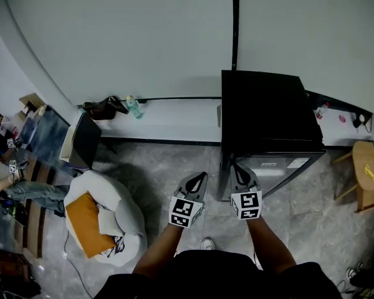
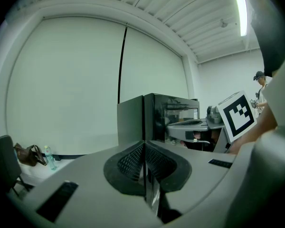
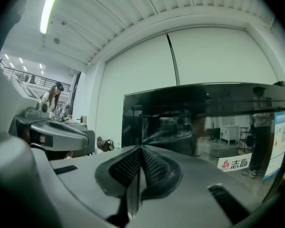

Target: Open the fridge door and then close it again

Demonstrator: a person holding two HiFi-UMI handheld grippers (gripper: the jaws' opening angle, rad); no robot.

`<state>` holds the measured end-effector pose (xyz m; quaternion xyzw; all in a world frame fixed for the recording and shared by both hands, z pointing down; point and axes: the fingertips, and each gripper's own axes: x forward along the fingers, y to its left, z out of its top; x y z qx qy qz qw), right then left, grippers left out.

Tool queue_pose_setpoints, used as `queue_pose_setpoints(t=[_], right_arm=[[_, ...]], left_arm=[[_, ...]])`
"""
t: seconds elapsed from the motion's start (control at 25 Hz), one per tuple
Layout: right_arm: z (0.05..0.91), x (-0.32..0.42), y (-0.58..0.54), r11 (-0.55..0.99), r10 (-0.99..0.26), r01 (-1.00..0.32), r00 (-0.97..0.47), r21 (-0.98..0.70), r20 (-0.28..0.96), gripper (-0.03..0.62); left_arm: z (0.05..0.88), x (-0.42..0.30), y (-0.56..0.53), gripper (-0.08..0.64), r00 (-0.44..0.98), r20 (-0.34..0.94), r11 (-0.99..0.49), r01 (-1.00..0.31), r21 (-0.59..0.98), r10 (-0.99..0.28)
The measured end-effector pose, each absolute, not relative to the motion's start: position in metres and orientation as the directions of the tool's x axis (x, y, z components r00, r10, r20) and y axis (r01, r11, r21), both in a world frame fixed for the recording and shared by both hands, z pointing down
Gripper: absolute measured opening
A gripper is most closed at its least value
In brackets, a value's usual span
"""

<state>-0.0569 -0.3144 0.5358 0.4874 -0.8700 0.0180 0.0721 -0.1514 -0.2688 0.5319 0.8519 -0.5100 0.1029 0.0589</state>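
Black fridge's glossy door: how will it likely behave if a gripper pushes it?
The glossy black fridge door mirrors the room, so it is probably hard and slick; a push may slide off. It looks like a rigid flat panel, likely swinging, not flexing. The squat fridge body seems unlikely to tip.

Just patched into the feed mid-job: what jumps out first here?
The black fridge stands against the white wall, right of centre in the head view, its glossy door apparently shut. Just before it the left tool and right tool point at it, jaws together and empty, the right one nearer the door. At lower left sits a white beanbag with an orange cushion.
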Motion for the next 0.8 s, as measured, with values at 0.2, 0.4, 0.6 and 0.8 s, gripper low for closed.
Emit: queue_pose_setpoints(t=[0.2,0.4,0.6,0.8], right_arm=[[0.536,-0.058,-0.317,0.509,-0.858,-0.856,-0.493,0.096,0.145,0.009],[0.532,-0.06,-0.315,0.527,-0.845,-0.847,-0.512,0.072,0.155,0.009],[0.52,-0.057,-0.294,0.549,-0.832,-0.831,-0.534,0.091,0.147,0.009],[0.509,-0.042,-0.265,0.567,-0.822,-0.814,-0.551,0.125,0.142,0.009]], left_arm=[[0.534,-0.153,-0.269,0.021,0.452,0.241,-0.466,-0.885,0.0,-0.859],[0.534,-0.15,-0.265,0.021,0.445,0.251,-0.459,-0.888,0.004,-0.86],[0.53,-0.136,-0.255,0.021,0.447,0.244,-0.458,-0.889,0.014,-0.86],[0.526,-0.114,-0.237,0.021,0.459,0.248,-0.474,-0.88,0.0,-0.853]])
